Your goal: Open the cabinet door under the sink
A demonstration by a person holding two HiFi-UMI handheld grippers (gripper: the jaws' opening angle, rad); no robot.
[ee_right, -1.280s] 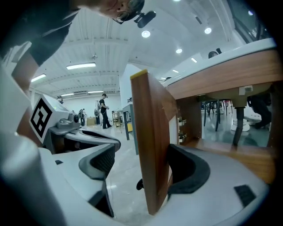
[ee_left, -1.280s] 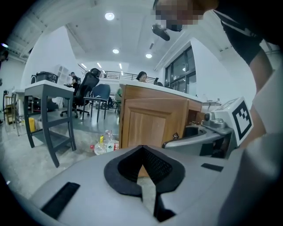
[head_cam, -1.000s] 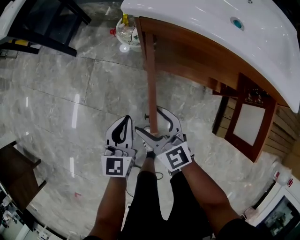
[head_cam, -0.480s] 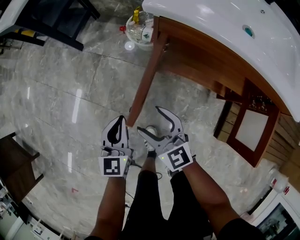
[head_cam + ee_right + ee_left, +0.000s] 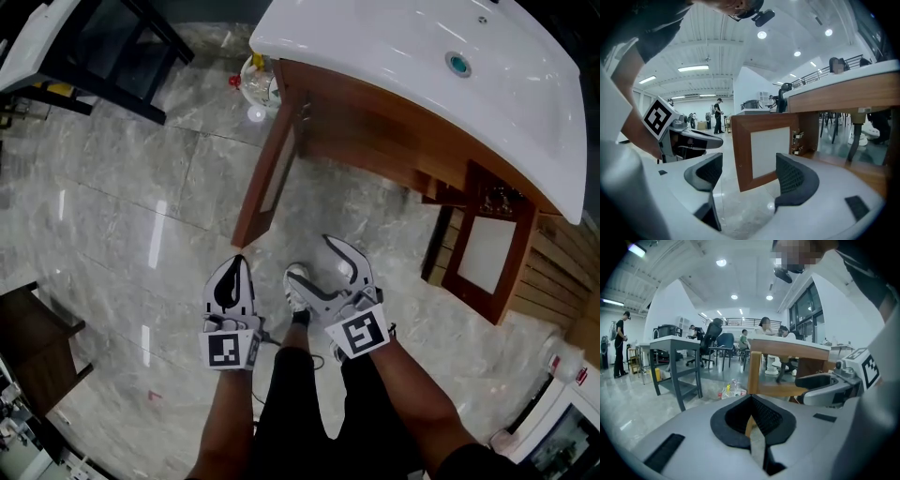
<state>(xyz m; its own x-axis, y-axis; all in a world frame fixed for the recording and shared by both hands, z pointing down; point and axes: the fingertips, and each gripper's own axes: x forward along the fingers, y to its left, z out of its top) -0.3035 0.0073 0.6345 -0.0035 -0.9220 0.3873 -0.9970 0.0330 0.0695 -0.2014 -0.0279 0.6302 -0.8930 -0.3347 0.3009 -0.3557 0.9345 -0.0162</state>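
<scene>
Under the white sink, the cabinet door is standing wide open, angling out over the floor, so the job is looking done. Both tools are hanging low, well clear of the wood, likely because nothing needs gripping. The left tool is pinching together on nothing, and the right tool is gaping wide, empty.

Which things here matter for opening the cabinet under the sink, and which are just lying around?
Part of the job: sink; left cabinet door and right cabinet door, both open; left gripper, fingers together; right gripper, fingers apart.
Lying about: bag of bottles; dark metal table; dark wooden furniture.
</scene>
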